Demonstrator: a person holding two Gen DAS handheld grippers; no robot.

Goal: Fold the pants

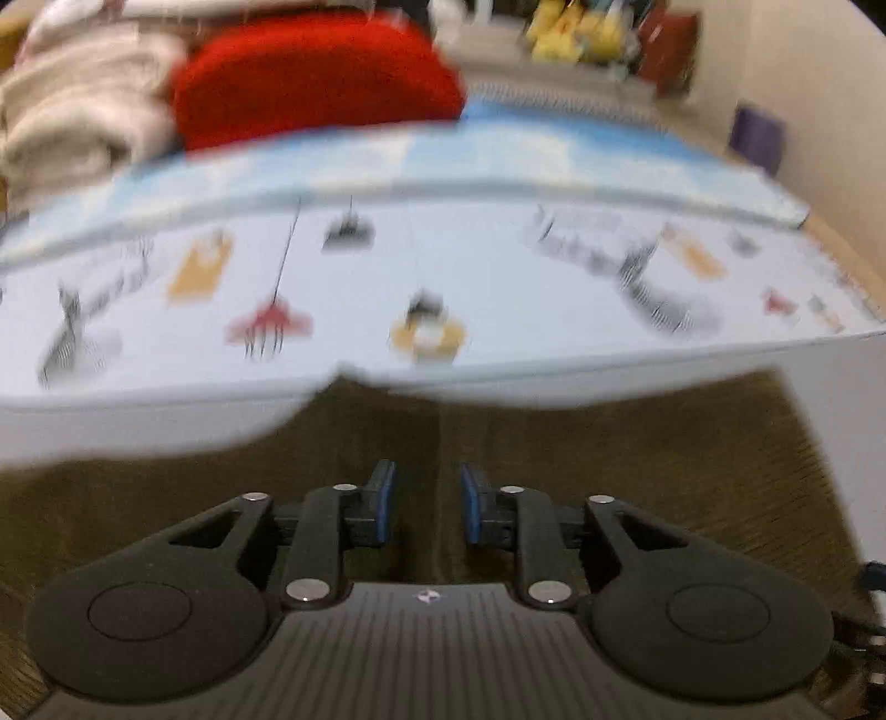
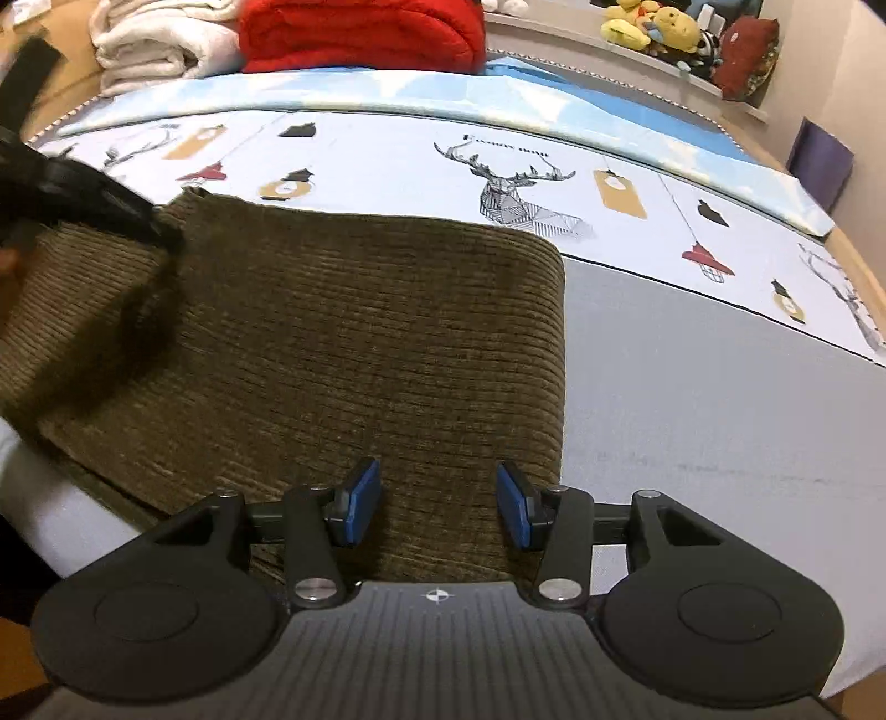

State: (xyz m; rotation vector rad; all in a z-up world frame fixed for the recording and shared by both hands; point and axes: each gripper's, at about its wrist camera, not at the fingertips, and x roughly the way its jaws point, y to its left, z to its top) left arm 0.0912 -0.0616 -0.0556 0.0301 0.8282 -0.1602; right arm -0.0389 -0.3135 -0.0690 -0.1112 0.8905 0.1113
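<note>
The olive-brown corduroy pants lie folded flat on the bed, near its front edge. In the left wrist view, which is motion-blurred, the pants fill the lower half. My left gripper is open with a narrow gap, just above the fabric, holding nothing. It also shows as a dark blurred shape in the right wrist view at the pants' far left corner. My right gripper is open and empty over the pants' near right edge.
The bed sheet is white with deer and lamp prints, with a grey band to the right. A light blue cover, a red blanket and white towels lie at the back. Plush toys sit on a far shelf.
</note>
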